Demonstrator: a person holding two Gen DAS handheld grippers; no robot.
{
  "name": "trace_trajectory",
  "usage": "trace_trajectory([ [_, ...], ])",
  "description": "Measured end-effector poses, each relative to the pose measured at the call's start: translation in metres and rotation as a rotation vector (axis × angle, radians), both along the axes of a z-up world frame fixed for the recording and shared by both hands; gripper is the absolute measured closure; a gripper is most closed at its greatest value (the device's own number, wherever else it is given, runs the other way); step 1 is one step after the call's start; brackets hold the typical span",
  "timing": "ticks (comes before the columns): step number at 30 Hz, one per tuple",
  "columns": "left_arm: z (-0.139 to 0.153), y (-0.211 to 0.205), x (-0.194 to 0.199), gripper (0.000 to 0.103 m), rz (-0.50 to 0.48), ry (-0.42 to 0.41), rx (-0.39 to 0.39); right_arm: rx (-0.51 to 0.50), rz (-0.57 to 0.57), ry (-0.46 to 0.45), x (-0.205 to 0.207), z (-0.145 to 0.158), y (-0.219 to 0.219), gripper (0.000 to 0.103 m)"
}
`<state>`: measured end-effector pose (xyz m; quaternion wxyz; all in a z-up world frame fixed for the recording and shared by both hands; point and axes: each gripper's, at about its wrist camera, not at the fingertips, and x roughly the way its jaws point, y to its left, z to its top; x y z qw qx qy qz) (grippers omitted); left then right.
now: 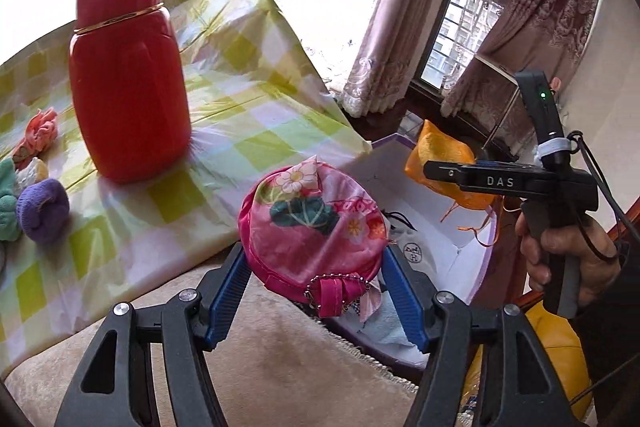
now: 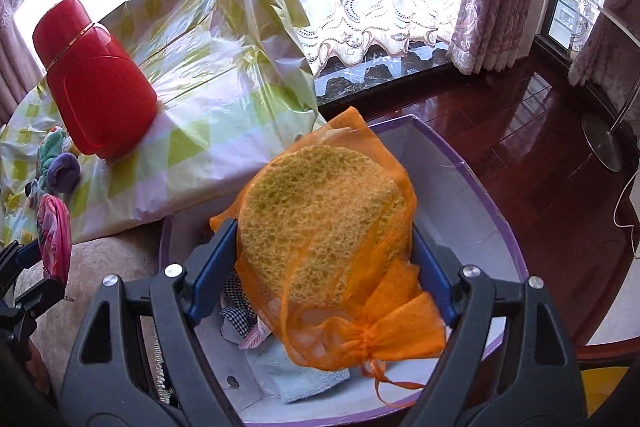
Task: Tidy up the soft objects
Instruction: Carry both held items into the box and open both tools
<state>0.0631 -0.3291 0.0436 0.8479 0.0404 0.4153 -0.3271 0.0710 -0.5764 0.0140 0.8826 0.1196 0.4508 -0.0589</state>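
Note:
My left gripper [image 1: 314, 251] is shut on a round pink floral pouch [image 1: 312, 223] and holds it in the air at the near edge of the white box [image 1: 472, 255]. My right gripper [image 2: 324, 239] is shut on a yellow sponge in an orange mesh bag [image 2: 320, 223] and holds it over the white, purple-rimmed box [image 2: 448, 183]. That bag also shows in the left wrist view [image 1: 440, 163]. A light blue towel [image 2: 308, 379] and a checked cloth [image 2: 236, 295] lie in the box. Rolled socks, purple [image 1: 42, 209] and pink [image 1: 38, 137], lie on the table at the left.
A tall red flask [image 1: 128, 75] stands on the checked green and white tablecloth [image 1: 248, 99]. A beige rug [image 1: 280, 359] lies below the table edge. Dark wooden floor [image 2: 520, 131], curtains and a lamp base [image 2: 604, 143] are to the right.

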Motion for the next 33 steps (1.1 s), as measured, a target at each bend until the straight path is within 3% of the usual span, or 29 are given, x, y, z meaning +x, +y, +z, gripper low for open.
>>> trace_trajectory([
  [8,-0.008,-0.052,-0.019,0.034,-0.149,0.055,0.002,0.009,-0.07,0.004,-0.019,-0.004,-0.03,0.019],
  [11,-0.026,-0.07,-0.026,0.029,-0.237,0.13,0.083,0.011,-0.089,0.002,-0.025,-0.005,-0.039,0.019],
  [14,-0.041,-0.077,-0.034,0.029,-0.264,0.177,0.153,0.019,-0.117,0.006,-0.028,-0.008,-0.047,0.019],
  [20,-0.04,-0.06,-0.028,0.021,-0.205,0.21,0.099,0.027,-0.141,0.018,-0.03,-0.014,-0.06,0.019],
  [33,-0.041,-0.05,-0.019,0.021,-0.148,0.239,0.055,0.013,-0.179,0.084,-0.028,-0.028,-0.068,0.015],
])
